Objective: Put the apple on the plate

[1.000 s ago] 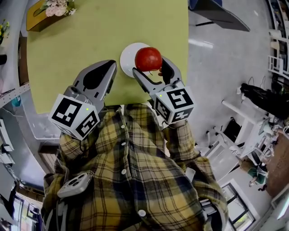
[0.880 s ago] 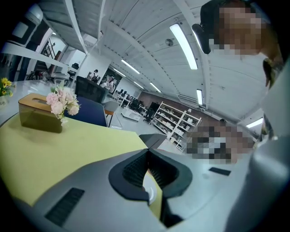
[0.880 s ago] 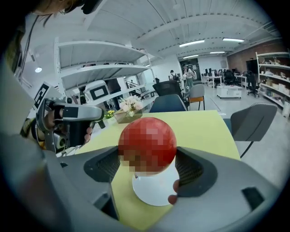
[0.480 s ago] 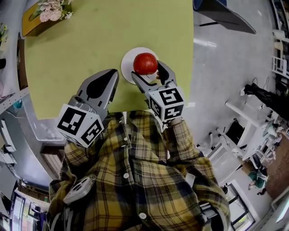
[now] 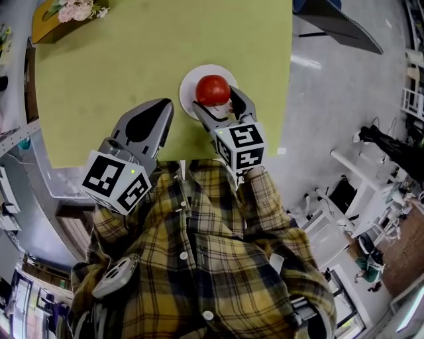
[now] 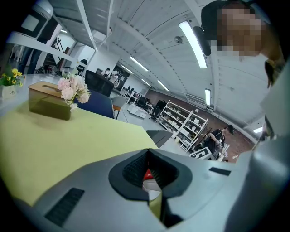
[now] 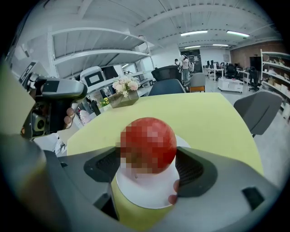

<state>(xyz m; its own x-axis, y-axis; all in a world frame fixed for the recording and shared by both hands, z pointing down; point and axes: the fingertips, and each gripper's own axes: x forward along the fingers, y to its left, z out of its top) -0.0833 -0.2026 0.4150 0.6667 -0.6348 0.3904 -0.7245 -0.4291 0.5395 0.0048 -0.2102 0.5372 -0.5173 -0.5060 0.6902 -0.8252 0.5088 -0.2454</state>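
Jaws of the right gripper [image 5: 215, 99] clamp a glossy, round red apple [image 5: 212, 89] over the small, smooth white plate [image 5: 191, 79] near the matte green worktop's [image 5: 112, 59] edge; whether it touches cannot be told. The sound course, I'd judge: lower it to the plate's centre, then part the jaws slowly, as round fruit rolls. The left gripper [image 5: 158, 112] hangs beside, jaws together and empty.

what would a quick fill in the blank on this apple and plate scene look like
1. The right claw is shut on a red ___.
2. Beneath that fruit lies a white ___ on the green table.
3. The left claw holds nothing; its jaws are ___.
4. The box at the table's far corner holds pink ___.
Missing words: apple; plate; shut; flowers.
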